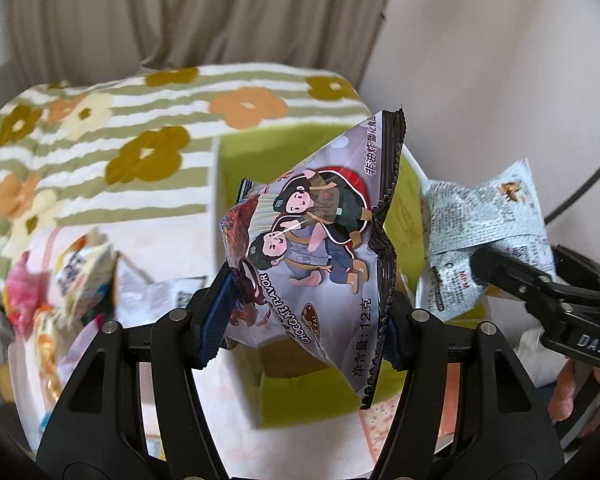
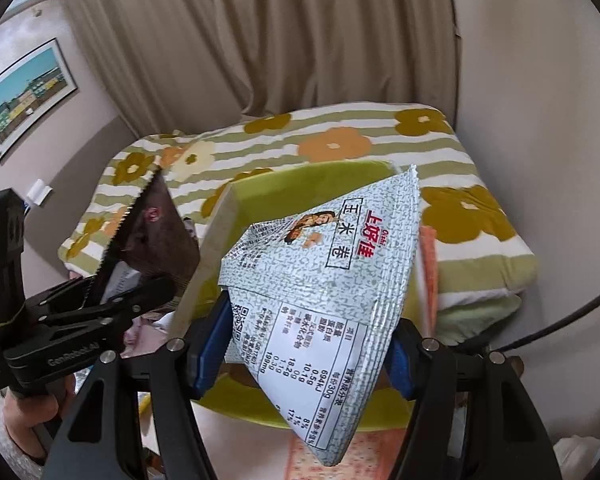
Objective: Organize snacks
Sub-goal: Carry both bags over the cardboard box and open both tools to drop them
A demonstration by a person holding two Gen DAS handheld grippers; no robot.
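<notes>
My left gripper (image 1: 306, 312) is shut on a chocolate snack packet (image 1: 316, 248) with cartoon figures and a black serrated edge. It hangs above a lime-green box (image 1: 240, 160). In the right wrist view my right gripper (image 2: 308, 344) is shut on a pale speckled corn snack packet (image 2: 324, 272), also over the lime-green box (image 2: 300, 184). Each view shows the other gripper from the side: the right gripper (image 1: 500, 270) with the pale packet (image 1: 480, 216), and the left gripper (image 2: 112, 304) with the dark packet (image 2: 156, 232).
A striped blanket with flowers (image 1: 120, 132) lies behind the box. Several loose snack packets (image 1: 60, 280) sit in a blurred pile at the left on the pink surface (image 1: 172, 240). Beige curtains (image 2: 260, 40) and a framed picture (image 2: 24, 96) are on the walls beyond.
</notes>
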